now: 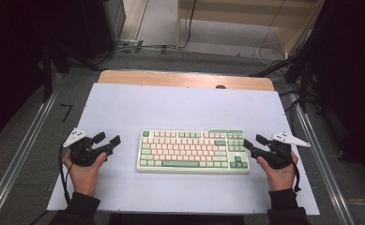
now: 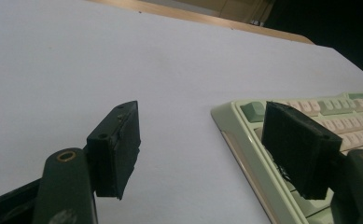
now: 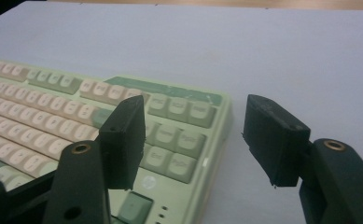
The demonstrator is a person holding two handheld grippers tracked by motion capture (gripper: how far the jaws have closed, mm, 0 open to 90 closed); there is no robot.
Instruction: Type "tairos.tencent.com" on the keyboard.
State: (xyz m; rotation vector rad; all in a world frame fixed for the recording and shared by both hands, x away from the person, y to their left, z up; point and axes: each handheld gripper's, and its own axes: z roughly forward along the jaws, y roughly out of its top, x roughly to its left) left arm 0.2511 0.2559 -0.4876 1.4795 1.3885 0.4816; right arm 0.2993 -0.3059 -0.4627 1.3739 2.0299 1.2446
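High view shows we have our left gripper (image 1: 109, 140) and right gripper (image 1: 254, 143) at either end of the keyboard (image 1: 193, 151), which lies flat mid-table; both sets of jaws stand apart, gripping nothing, so the pickup is all left to do

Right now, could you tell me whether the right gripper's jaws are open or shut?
Open. The right gripper has a wide gap between its jaws, nothing is held, and it straddles the keyboard's right edge.
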